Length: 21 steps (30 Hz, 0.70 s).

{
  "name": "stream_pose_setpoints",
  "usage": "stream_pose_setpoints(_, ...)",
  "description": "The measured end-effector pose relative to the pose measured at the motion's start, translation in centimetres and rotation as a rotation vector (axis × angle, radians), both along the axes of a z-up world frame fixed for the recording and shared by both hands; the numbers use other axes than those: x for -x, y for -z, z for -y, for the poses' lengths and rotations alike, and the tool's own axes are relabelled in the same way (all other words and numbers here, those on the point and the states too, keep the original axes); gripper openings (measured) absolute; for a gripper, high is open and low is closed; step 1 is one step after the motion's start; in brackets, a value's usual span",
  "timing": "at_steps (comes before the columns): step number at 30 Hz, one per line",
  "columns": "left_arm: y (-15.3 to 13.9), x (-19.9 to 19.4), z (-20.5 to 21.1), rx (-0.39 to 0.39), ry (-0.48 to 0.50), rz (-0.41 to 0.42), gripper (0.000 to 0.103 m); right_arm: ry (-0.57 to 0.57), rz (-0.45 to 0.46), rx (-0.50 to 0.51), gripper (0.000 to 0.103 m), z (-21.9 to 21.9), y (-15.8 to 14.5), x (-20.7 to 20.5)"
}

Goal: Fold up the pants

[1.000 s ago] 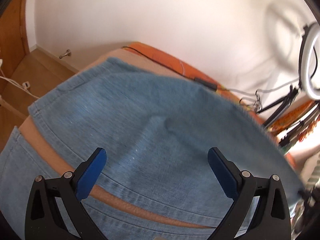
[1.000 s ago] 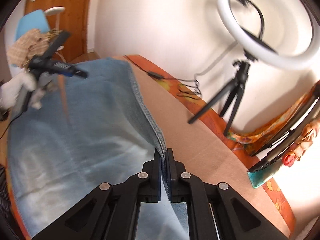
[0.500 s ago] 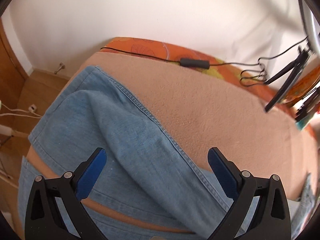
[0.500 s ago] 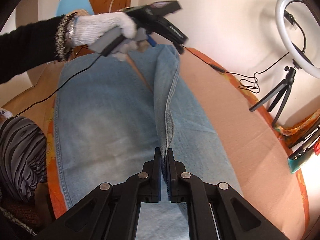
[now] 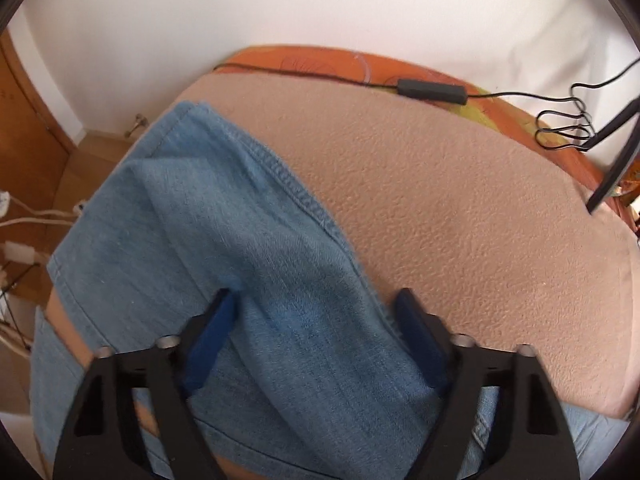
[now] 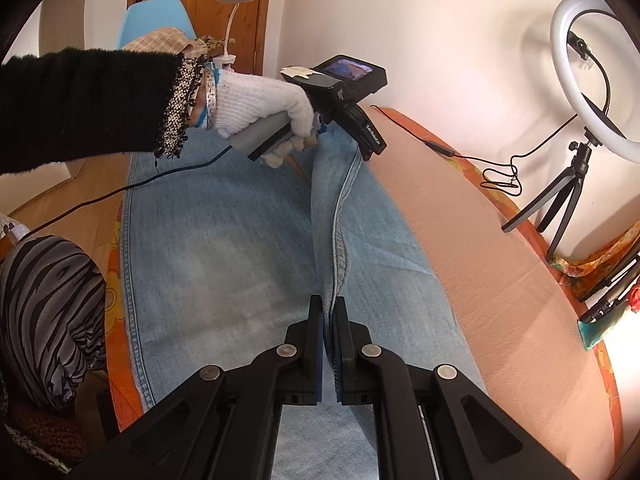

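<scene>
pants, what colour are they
Light blue denim pants, clearest in the right wrist view.

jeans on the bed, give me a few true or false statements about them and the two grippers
1. The right gripper is shut on a raised fold of the jeans. True.
2. The jeans are black. False: they are light blue denim.
3. The left gripper is fully shut with nothing between its fingers. False: its jaws have just been closing, but they straddle a fold of denim with a gap still showing.
4. A ring light on a tripod stands by the wall. True.
5. The gloved hand is empty. False: it grips the left gripper's handle.
</scene>
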<state>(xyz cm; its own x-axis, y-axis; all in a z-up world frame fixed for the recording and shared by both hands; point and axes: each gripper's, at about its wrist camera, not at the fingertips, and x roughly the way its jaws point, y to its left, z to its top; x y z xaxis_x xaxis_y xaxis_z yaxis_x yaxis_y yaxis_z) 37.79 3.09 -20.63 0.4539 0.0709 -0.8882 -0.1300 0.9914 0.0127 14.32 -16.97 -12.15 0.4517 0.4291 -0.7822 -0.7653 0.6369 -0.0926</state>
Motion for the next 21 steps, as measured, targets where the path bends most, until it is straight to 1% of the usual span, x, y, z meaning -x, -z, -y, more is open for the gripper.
stream_pose_setpoints(1, -0.2, 0.3, -0.1, -0.006, 0.009, 0.017, 0.043, 0.004, 0.002, -0.001, 0.001, 0.0, -0.1, 0.0)
stream_pose_setpoints(2, -0.4, 0.5, -0.2, 0.007, 0.019, 0.032, 0.037, 0.008, 0.005, -0.001, 0.001, 0.0, -0.1, 0.0)
stream_pose_setpoints(3, -0.7, 0.9, -0.6, 0.037, 0.024, 0.046, 0.029, 0.013, 0.009, -0.002, 0.001, 0.0, -0.3, -0.1)
stream_pose_setpoints(7, -1.1, 1.8, -2.6, 0.204, -0.01, 0.097, 0.011, 0.032, 0.022, 0.0, 0.001, 0.0, -0.7, 0.0)
stream_pose_setpoints(10, -2.2, 2.8, -3.1, 0.262, -0.007, 0.146, 0.008, 0.04, 0.037, 0.004, 0.001, 0.0, -1.2, 0.3)
stream_pose_setpoints(13, -3.6, 4.1, -4.1, 0.296, 0.0, 0.197, 0.008, 0.036, 0.051, 0.019, 0.001, -0.2, -2.0, 0.9)
stream_pose_setpoints(16, -4.8, 5.6, -5.3, 0.354, -0.021, 0.241, 0.008, 0.035, 0.064, 0.024, 0.001, -0.1, -3.0, 1.6)
stream_pose_setpoints(18, -5.5, 6.6, -5.6, 0.366, -0.017, 0.261, 0.008, 0.029, 0.069, 0.02, 0.001, -0.1, -3.6, 2.4)
stream_pose_setpoints(21, -6.8, 9.0, -5.9, 0.357, 0.002, 0.303, 0.008, 0.017, 0.061, 0.009, 0.001, 0.2, -4.4, 3.7)
